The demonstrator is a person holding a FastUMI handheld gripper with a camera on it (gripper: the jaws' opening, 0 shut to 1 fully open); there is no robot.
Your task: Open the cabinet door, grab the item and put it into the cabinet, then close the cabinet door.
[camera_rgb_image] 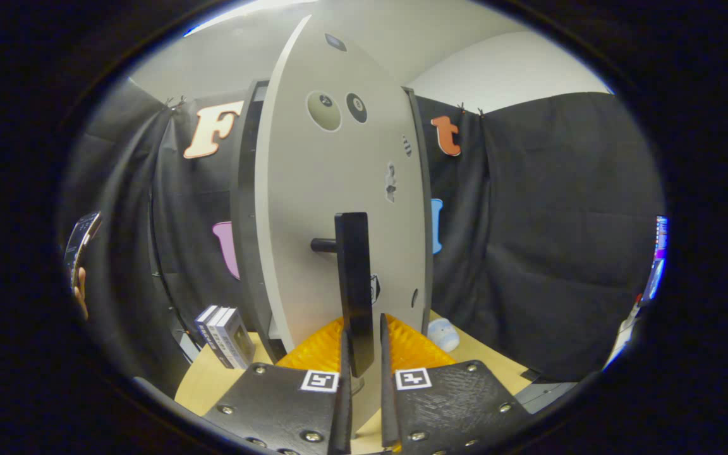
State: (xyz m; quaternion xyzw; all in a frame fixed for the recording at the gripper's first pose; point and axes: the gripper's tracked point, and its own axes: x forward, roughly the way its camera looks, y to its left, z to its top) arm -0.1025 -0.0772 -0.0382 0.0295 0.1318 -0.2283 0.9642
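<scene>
Cabinet door swung partly ajar, black bar handle standing upright on a short post; tongs narrowed around the handle's lower end, apparently gripping it to swing the door; pale rounded item waiting on the desk beside the cabinet; small boxes opposite.

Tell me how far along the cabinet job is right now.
Early or late, I cannot tell which. The claw has its fingers closed on the black door handle, and the cabinet door stands ajar. The small boxes sit on the table beside the cabinet, so placing an item looks undone.
</scene>
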